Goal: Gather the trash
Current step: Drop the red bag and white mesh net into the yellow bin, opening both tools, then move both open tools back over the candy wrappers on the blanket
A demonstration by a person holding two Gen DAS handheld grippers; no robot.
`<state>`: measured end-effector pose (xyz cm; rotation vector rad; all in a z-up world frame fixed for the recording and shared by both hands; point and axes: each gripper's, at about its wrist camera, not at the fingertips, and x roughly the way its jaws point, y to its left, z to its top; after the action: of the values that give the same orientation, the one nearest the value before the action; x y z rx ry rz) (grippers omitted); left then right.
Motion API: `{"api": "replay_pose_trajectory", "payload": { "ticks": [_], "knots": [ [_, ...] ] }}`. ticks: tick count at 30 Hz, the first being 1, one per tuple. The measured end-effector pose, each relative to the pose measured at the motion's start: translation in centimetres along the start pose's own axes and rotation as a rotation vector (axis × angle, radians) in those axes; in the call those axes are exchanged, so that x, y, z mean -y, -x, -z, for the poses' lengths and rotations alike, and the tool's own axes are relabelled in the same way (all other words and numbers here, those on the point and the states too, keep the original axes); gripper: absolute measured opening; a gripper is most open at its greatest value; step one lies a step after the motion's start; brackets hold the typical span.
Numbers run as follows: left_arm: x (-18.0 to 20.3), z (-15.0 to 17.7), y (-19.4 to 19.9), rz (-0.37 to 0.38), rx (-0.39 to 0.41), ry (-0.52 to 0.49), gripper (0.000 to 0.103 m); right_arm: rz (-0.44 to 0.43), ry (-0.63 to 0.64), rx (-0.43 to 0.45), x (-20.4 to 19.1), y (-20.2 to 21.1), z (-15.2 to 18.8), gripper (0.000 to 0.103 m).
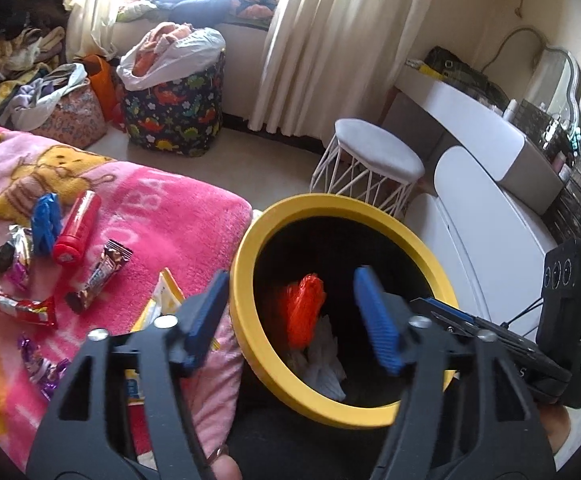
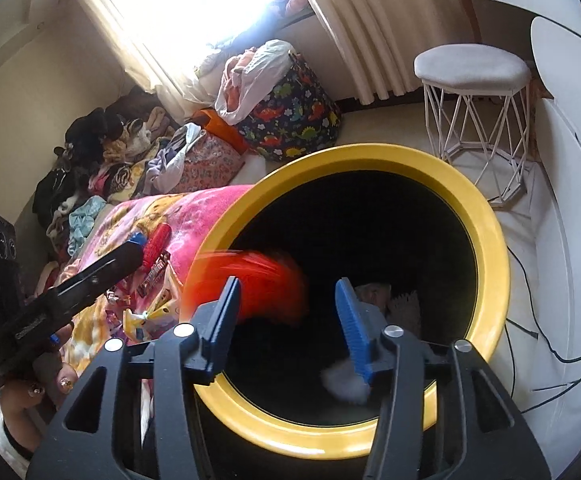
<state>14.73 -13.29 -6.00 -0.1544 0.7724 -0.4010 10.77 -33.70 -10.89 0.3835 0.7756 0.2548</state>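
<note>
The left claw is spread wide with nothing between its blue pads, and it hangs at the near left rim of the yellow-rimmed bin. The right claw is spread wide too, right over the mouth of the same bin, and it pinches nothing. An orange-red piece of trash shows as a blurry smear just past the right claw, over the left side of the bin's dark inside. From the left wrist camera the orange-red piece is inside the bin, above some white crumpled paper at the bottom. Left of the bin is a bed with a pink blanket. More trash lies on the blanket: a red tube, a blue wrapper just beside it on the left, a brown candy bar wrapper a bit nearer, a red and silver wrapper near the left edge, and a purple wrapper closer still. Far off on the floor stand a white stool and a dinosaur print basket stuffed with clothes.
</note>
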Motion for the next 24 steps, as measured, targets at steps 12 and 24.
{"api": "replay_pose_trajectory", "payload": {
  "ticks": [12, 24],
  "knots": [
    [-0.7, -0.7, 3.2, -0.029, 0.115, 0.007, 0.092, 0.029, 0.092, 0.097, -2.1, 1.4, -0.1, 0.068],
    [-2.3, -1.1, 5.9, -0.057, 0.205, 0.020, 0.092, 0.020, 0.166, 0.131, -4.7, 1.6, 0.1, 0.071]
  ]
}}
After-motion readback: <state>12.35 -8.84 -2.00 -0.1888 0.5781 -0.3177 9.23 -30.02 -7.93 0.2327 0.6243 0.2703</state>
